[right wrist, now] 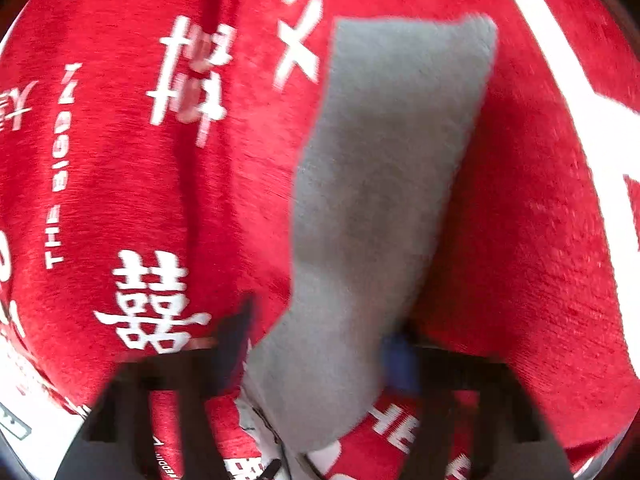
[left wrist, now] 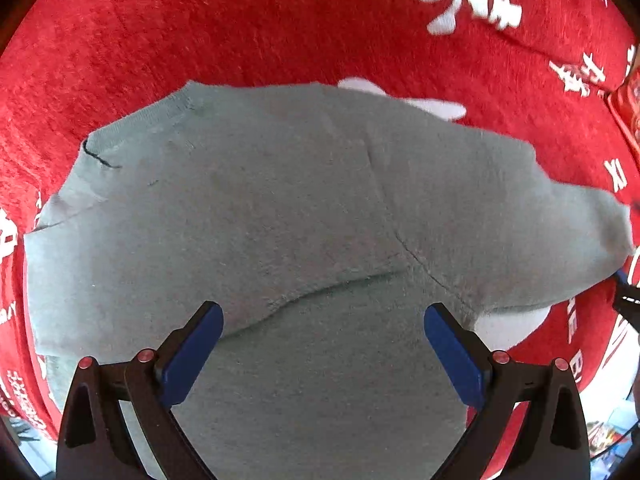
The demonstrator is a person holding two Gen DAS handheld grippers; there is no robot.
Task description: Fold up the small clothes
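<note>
A small grey-green knit top point(left wrist: 280, 208) lies spread on the red cloth point(left wrist: 200, 32). My left gripper point(left wrist: 323, 332) is open just above the garment's near part, blue pads point(left wrist: 200, 344) wide apart with nothing between them. In the right wrist view, one grey sleeve point(right wrist: 384, 168) stretches away from my right gripper point(right wrist: 320, 352). That view is motion-blurred. The sleeve's near end lies between the fingers, and the blue pad point(right wrist: 400, 360) touches its right edge. I cannot tell whether the jaws are closed on it. The right gripper's tip also shows in the left wrist view point(left wrist: 628, 292) at the sleeve end.
The red plush cloth with white characters and lettering point(right wrist: 160, 300) covers the whole surface. A wide white stripe point(right wrist: 580, 92) runs across it at the right. The cloth's edge and some clutter point(left wrist: 608, 432) show at the lower right of the left wrist view.
</note>
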